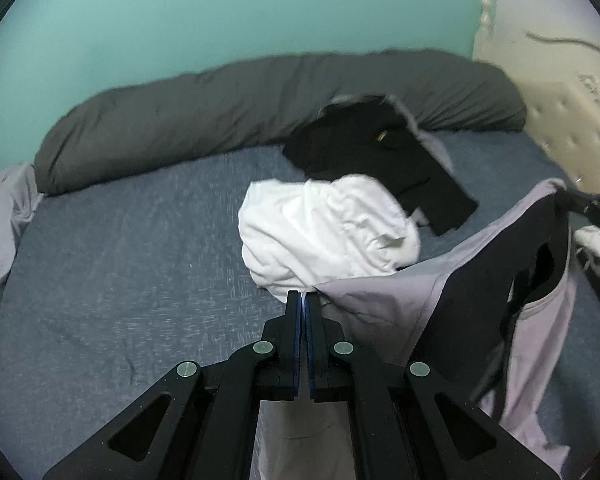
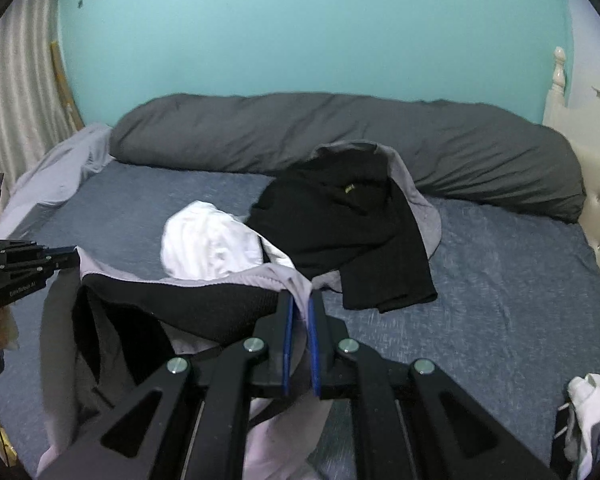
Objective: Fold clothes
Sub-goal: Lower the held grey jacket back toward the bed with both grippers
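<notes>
From my left gripper, I see its two fingers pinched tight on one corner of a light purple garment with a black lining. The cloth stretches away to the right, where my right gripper holds the other end. It hangs just above the blue bed sheet. A crumpled white garment lies just beyond my fingers, and a black top lies farther off, partly on the white one. A long grey pillow runs along the far side by the green wall.

From my right gripper, the fingers are nearly closed, with a fold of the purple garment squeezed between them. The top edge runs left to my left gripper, and the rest droops down near me. The white garment and black top sit in the middle of the bed.

I think this cloth is soft, thin and light. It sags and could slip, so holding the two top corners and keeping it stretched works best. It will not break.

There are no baskets or boxes that I can see. The clothes just lie loose on the bed.
</notes>
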